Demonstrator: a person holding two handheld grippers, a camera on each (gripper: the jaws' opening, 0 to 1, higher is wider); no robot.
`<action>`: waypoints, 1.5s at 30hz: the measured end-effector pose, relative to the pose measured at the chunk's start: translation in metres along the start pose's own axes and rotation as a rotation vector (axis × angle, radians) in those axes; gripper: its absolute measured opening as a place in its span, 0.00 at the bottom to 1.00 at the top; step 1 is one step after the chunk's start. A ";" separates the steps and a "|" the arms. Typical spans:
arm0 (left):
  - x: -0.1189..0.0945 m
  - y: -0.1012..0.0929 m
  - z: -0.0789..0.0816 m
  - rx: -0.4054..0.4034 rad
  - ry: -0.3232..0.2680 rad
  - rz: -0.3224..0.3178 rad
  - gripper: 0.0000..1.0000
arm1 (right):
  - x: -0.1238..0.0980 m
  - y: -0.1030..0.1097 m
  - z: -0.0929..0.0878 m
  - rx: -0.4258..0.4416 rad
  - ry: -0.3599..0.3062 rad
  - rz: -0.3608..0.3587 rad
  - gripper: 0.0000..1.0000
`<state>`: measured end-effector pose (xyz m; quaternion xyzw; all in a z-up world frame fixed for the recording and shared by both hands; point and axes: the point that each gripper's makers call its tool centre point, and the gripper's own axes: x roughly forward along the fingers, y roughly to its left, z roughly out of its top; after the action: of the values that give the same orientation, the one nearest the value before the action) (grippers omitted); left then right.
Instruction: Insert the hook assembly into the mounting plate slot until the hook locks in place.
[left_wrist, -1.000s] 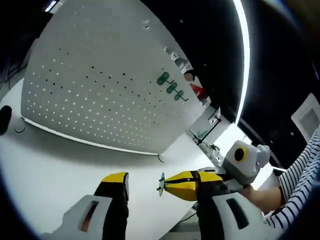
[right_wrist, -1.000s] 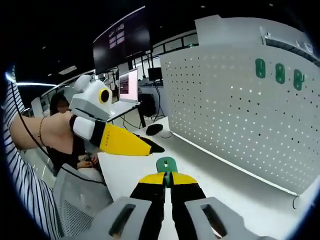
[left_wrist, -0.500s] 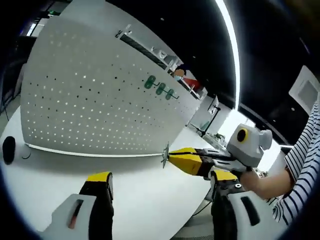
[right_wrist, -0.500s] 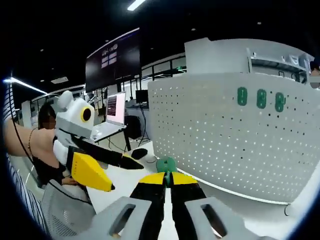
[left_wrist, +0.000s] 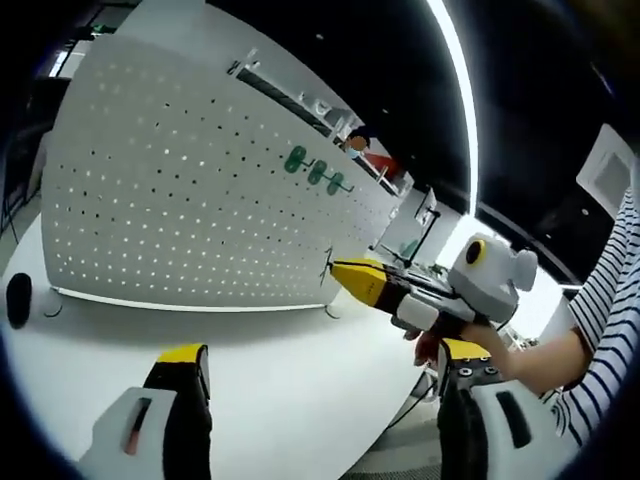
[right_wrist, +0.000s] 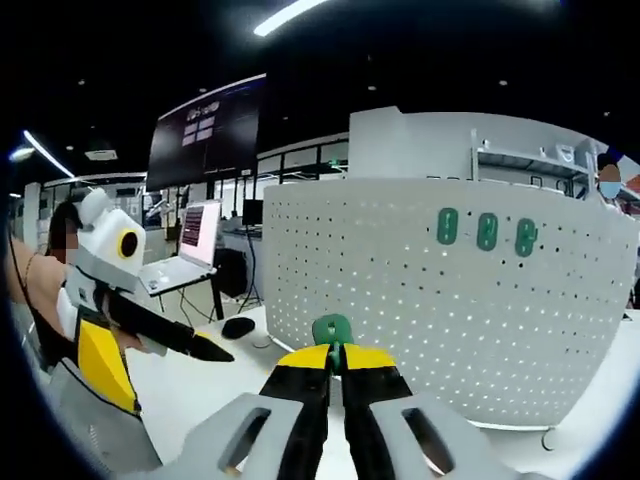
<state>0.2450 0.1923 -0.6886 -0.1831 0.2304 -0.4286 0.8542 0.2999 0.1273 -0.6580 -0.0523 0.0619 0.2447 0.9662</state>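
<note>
We have the green hook (right_wrist: 333, 328) pinched in our right tool (right_wrist: 335, 352), jaws clamped on its lower part, green head poking up above the yellow tips. In the left gripper view the same right tool (left_wrist: 338, 268) shows with the hook's thin wire end (left_wrist: 328, 262) sticking out ahead. Our left tool (left_wrist: 315, 385) is spread wide with nothing in it, low over the white tabletop (left_wrist: 250, 360).

The white pegboard (right_wrist: 400, 290) stands upright on the tabletop, well apart from the hook. Three green hooks (right_wrist: 486, 231) are already seated in a row near its top.

The hook looks small, light and rigid, plastic head on thin wire. Smooth plastic may twist in the jaws when pushed, so our grip low on the head looks right, wire end free to enter a hole.
</note>
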 end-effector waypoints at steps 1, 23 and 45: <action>0.000 0.001 0.000 0.003 -0.001 0.002 0.97 | 0.001 -0.004 0.002 -0.019 -0.008 -0.010 0.00; -0.002 0.009 -0.014 0.074 0.051 0.020 1.00 | 0.000 -0.094 0.023 -0.022 -0.097 -0.245 0.00; -0.005 0.019 -0.024 0.049 0.061 0.047 1.00 | -0.011 -0.176 0.038 0.057 -0.197 -0.424 0.00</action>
<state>0.2411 0.2043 -0.7171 -0.1435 0.2501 -0.4193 0.8608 0.3784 -0.0270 -0.6068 -0.0127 -0.0380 0.0384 0.9985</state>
